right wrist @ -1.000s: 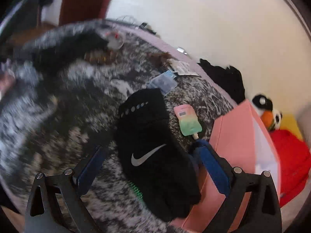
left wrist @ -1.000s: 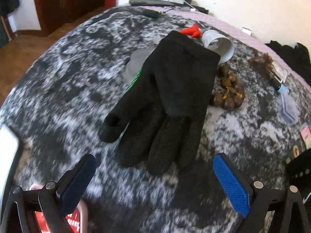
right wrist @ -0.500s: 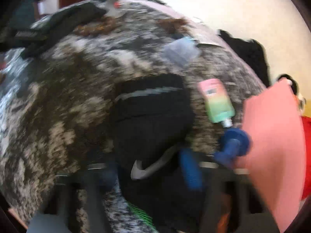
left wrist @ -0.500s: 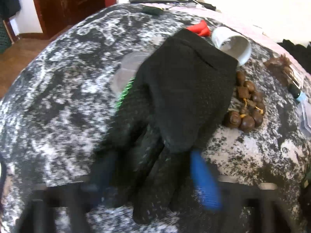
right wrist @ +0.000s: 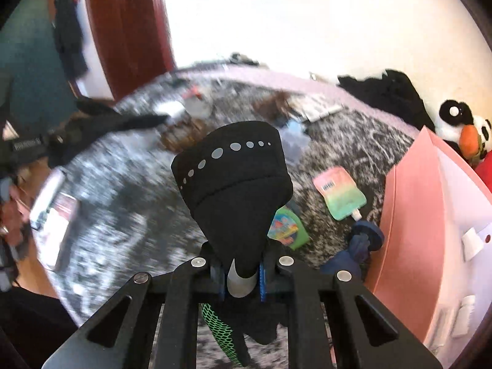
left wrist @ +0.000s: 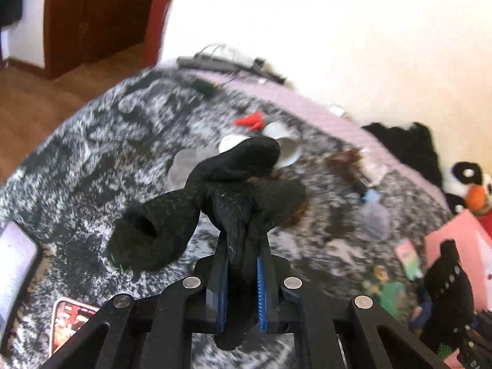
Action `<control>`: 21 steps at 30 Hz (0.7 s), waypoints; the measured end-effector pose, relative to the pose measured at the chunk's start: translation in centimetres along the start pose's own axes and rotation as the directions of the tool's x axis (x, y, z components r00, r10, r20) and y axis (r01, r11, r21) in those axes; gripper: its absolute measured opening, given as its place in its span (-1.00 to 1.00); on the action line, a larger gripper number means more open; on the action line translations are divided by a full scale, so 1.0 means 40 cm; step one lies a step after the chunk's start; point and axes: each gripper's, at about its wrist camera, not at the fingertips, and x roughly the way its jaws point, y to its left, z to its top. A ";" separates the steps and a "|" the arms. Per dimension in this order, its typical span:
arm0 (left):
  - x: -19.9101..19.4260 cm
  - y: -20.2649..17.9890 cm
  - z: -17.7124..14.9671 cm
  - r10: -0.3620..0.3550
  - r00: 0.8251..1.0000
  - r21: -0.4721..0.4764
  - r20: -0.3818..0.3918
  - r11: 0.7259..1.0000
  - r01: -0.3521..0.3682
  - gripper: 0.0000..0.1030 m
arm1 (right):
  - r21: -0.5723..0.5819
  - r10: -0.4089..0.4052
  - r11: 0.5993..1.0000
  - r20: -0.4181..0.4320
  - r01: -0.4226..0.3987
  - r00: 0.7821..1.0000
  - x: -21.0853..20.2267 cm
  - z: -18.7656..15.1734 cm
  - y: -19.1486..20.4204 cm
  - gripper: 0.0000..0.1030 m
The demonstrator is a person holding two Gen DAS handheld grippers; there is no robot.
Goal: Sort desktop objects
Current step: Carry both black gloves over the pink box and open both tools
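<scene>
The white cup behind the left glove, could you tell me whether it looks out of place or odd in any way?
Yes. The white cup lies tipped on its side on the grey mottled cover, its open mouth facing the camera, beside a red piece. The picture is blurred, and nothing shows as spilled.

Pouch (right wrist: 339, 193) lies on blanket (right wrist: 123, 203), left of box (right wrist: 412, 215)

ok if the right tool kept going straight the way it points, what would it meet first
The right tool is already shut on a black knit glove with a white swoosh, which blocks its line. Beyond it, probably the grey-and-black mottled blanket; depth is unclear.
</scene>
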 end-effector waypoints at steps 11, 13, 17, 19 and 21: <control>-0.280 -0.173 -0.014 -0.099 0.987 0.152 0.126 0.985 0.080 -0.84 | -0.037 0.129 0.992 0.268 -0.124 0.955 -0.314 0.017 0.090 -0.72; -0.327 -0.223 -0.021 -0.122 0.981 0.185 0.149 0.978 0.094 -0.84 | -0.036 0.137 0.991 0.315 -0.132 0.939 -0.374 0.012 0.091 -0.72; -0.406 -0.348 -0.041 -0.177 0.968 0.270 0.181 0.955 0.124 -0.84 | -0.023 0.130 0.991 0.406 -0.132 0.904 -0.496 -0.006 0.072 -0.72; -0.432 -0.414 -0.053 -0.204 0.961 0.314 0.186 0.939 0.138 -0.84 | -0.008 0.109 0.993 0.452 -0.118 0.885 -0.555 -0.021 0.053 -0.72; -0.448 -0.478 -0.065 -0.229 0.956 0.353 0.186 0.923 0.152 -0.84 | 0.020 0.076 0.995 0.497 -0.099 0.864 -0.614 -0.040 0.022 -0.72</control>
